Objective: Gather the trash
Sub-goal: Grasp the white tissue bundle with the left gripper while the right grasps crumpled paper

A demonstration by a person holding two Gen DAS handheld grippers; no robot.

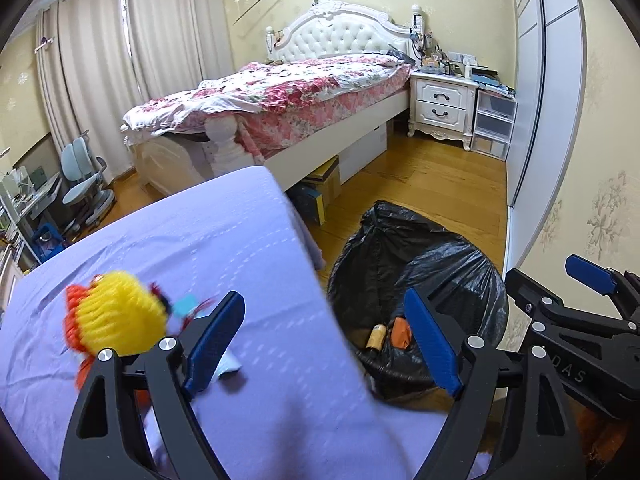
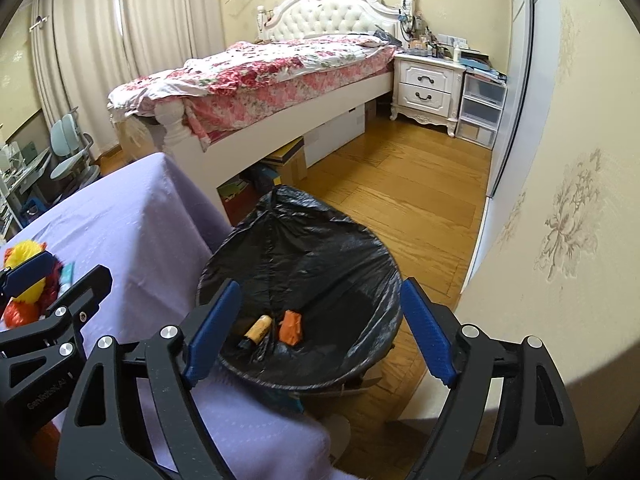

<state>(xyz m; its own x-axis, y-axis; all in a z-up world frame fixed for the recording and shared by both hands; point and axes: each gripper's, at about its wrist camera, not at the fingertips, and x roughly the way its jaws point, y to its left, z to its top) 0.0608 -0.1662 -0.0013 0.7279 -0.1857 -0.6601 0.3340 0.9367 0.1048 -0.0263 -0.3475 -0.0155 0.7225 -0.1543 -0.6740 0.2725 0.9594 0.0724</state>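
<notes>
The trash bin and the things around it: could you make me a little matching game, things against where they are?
Things:
1. orange wrapper
2. yellow knitted toy
3. cardboard box
4. trash bin

Places:
A. under the bed
B. on the purple cloth
C. inside the black bag
D. on the wooden floor beside the table

Pairs: 1-C, 2-B, 3-A, 4-D

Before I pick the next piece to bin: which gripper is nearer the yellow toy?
Left. The left gripper hangs open over the purple cloth, with the yellow toy just beside its left finger. The right gripper is open above the bin, off the cloth.
</notes>
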